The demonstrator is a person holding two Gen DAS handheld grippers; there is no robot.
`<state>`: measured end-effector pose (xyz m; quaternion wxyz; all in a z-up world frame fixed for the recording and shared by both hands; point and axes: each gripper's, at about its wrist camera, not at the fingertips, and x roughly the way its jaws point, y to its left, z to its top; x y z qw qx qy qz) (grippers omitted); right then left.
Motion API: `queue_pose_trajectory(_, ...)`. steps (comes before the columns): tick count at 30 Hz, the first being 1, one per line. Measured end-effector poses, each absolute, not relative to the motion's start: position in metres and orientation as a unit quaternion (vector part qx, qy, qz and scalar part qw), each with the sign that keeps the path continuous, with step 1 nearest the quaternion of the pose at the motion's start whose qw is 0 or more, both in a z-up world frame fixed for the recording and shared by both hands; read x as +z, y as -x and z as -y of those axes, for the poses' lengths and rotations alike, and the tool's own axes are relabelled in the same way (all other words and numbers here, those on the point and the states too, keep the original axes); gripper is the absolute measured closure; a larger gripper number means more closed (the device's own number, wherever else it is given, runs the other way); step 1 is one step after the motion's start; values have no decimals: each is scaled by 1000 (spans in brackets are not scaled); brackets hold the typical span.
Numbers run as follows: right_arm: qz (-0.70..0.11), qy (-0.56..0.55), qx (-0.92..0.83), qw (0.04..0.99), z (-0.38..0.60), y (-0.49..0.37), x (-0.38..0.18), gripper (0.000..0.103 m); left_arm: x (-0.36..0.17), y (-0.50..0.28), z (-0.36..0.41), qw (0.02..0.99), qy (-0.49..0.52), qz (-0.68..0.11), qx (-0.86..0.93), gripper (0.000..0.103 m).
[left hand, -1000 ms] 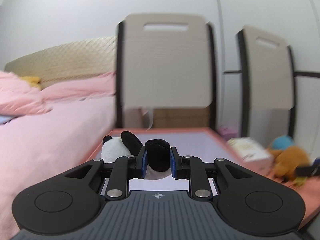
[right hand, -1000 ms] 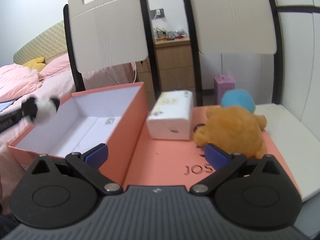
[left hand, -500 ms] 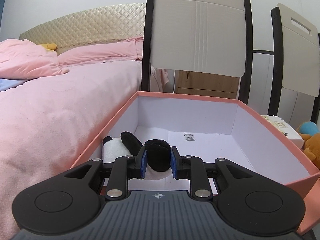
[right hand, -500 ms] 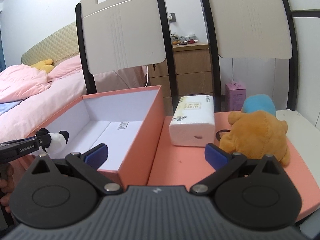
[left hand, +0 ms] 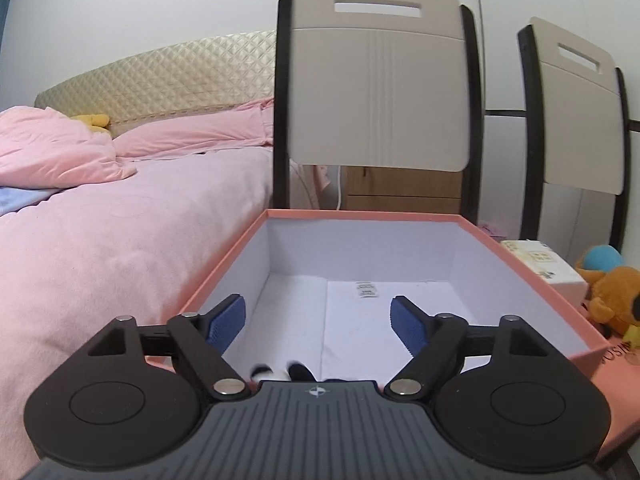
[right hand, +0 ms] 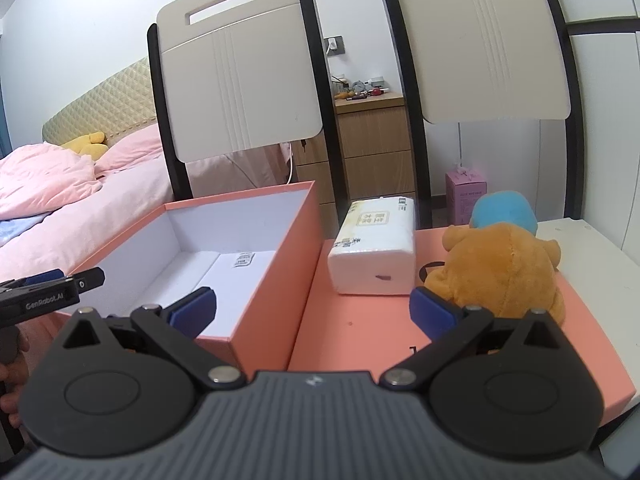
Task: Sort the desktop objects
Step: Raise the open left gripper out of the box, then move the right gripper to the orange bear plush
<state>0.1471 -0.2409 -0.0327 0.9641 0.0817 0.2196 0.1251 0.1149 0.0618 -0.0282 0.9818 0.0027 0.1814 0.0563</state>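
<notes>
left gripper (left hand: 318, 316): jaws just spread, panda toy (left hand: 280, 372) released beneath, blurred | box (left hand: 520, 280): open | right gripper (right hand: 312, 308): spread, nothing between

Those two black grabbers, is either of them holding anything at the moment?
No. The left gripper has just been opening, nothing between its pads; the panda toy lies below it in the orange box. The right gripper is open and empty.

box (left hand: 520, 264) interior open above, tissue pack (right hand: 374, 256) beside it
</notes>
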Motion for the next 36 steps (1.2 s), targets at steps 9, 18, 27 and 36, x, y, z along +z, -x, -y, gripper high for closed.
queue_pose_trajectory(9,-211,-82,111,968,243,-139,-34,0,-29,-92,-61,983,8,-178,38,8)
queue_pose_trajectory(18,-218,-73,101,968,239,-142,-39,0,-30,-91,-62,983,18,-181,20,0)
queue_pose_trajectory(27,-223,-74,99,967,240,-142,-41,0,-30,-92,-62,983,18,-183,21,0)
queue_pose_trajectory(36,-228,-71,98,966,240,-138,-44,0,-31,-91,-64,983,16,-183,18,0)
